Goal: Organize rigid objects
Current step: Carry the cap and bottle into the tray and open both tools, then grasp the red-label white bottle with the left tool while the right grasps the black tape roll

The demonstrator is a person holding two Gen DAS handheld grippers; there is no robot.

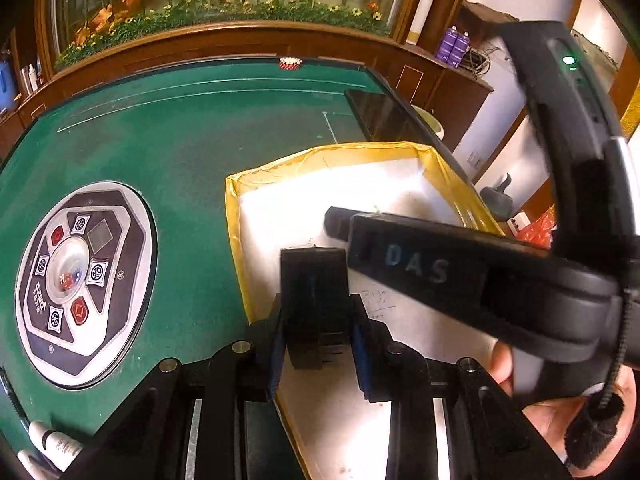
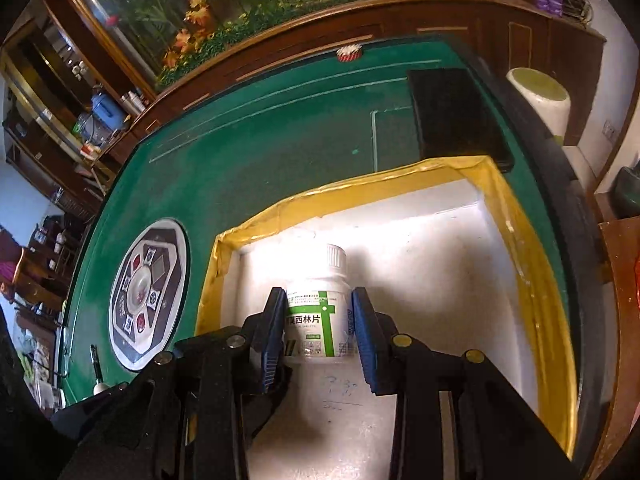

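Observation:
A white foam box with yellow-taped rim (image 1: 236, 216) (image 2: 360, 192) sits on the green table. My left gripper (image 1: 318, 320) is shut on a black block (image 1: 314, 280) and holds it over the box's left part. My right gripper (image 2: 318, 320) is shut on a white pill bottle (image 2: 324, 312) with a green-cross label, held over the box's inside. In the left wrist view the other gripper's black body (image 1: 460, 280) crosses over the box at the right, with a hand below it.
A round mahjong dice panel (image 1: 84, 280) (image 2: 146, 300) is set in the green table (image 1: 180, 140) left of the box. A black flat case (image 2: 456, 116) lies behind the box. A striped chip stack (image 2: 349, 54) sits at the far edge. White tubes (image 1: 56, 444) lie at the near left.

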